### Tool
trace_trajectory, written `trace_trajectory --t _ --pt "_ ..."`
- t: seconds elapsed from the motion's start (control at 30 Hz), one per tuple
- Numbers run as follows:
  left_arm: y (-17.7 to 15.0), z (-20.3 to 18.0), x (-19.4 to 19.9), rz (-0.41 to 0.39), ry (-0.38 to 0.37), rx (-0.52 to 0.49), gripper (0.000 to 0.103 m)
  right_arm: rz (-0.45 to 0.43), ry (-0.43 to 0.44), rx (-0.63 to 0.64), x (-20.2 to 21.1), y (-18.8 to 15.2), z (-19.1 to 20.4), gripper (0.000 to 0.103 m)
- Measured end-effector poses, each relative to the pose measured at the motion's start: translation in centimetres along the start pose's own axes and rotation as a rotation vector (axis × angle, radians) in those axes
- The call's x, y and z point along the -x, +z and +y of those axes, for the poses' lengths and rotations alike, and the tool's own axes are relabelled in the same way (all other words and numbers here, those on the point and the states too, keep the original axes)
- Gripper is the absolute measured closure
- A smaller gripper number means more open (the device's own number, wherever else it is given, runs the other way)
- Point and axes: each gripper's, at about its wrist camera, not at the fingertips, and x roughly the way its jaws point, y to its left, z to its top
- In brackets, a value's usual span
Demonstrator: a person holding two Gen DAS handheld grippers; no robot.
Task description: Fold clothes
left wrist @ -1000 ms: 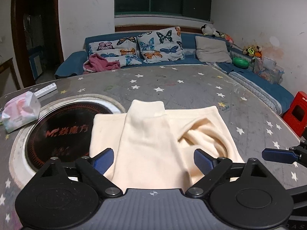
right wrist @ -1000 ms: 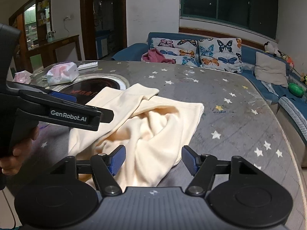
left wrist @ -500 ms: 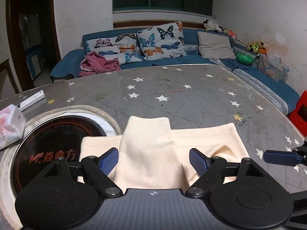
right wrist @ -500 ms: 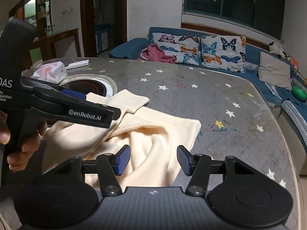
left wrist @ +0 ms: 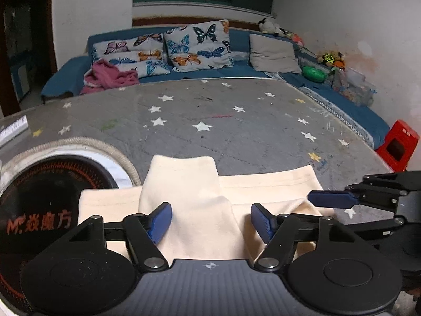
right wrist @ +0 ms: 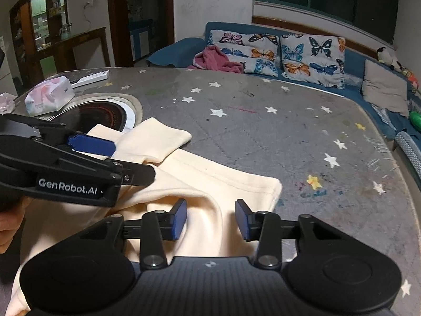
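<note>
A cream garment (left wrist: 200,210) (right wrist: 210,181) lies on the grey star-patterned table (left wrist: 223,121), one sleeve folded across its middle with the cuff (left wrist: 184,168) pointing away. My left gripper (left wrist: 210,221) is open, its blue pads on either side of that sleeve, low over the cloth. My right gripper (right wrist: 210,220) is open too, straddling a raised fold at the garment's right part. The right gripper's finger (left wrist: 331,199) shows at the right of the left wrist view. The left gripper's arm (right wrist: 79,163) crosses the left of the right wrist view.
A round black cooktop (left wrist: 44,192) (right wrist: 102,115) is set into the table left of the garment. A tissue pack (right wrist: 48,97) and a white remote (right wrist: 89,77) lie beyond it. A blue sofa (left wrist: 236,68) with butterfly cushions (left wrist: 197,44) and a pink cloth (left wrist: 110,76) curves behind. A hand (right wrist: 10,226) holds the left gripper.
Both grippers have come lower and closer to the garment, and they stay open. The left one now straddles the folded sleeve; the right one sits over the raised fold.
</note>
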Motion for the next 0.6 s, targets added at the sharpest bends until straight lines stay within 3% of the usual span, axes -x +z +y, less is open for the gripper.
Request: trace_trajectory --t 0.1,0.3,0.6 --pt "0.0 0.4 -0.7 0.011 0.011 0.0 0.05 -0.003 0.013 0.01 -0.3 0.1 0.2 0.079" --pt "0.0 1.5 -0.4 -0.012 0.027 0.004 0.086 -0.017 0.016 0.014 -0.4 0.2 0.5 0.096" --pt "-0.4 3.3 3.5 -0.11 0.053 0.063 0.095 -0.107 -0.056 -0.011 2.8 0.3 0.2 0.097"
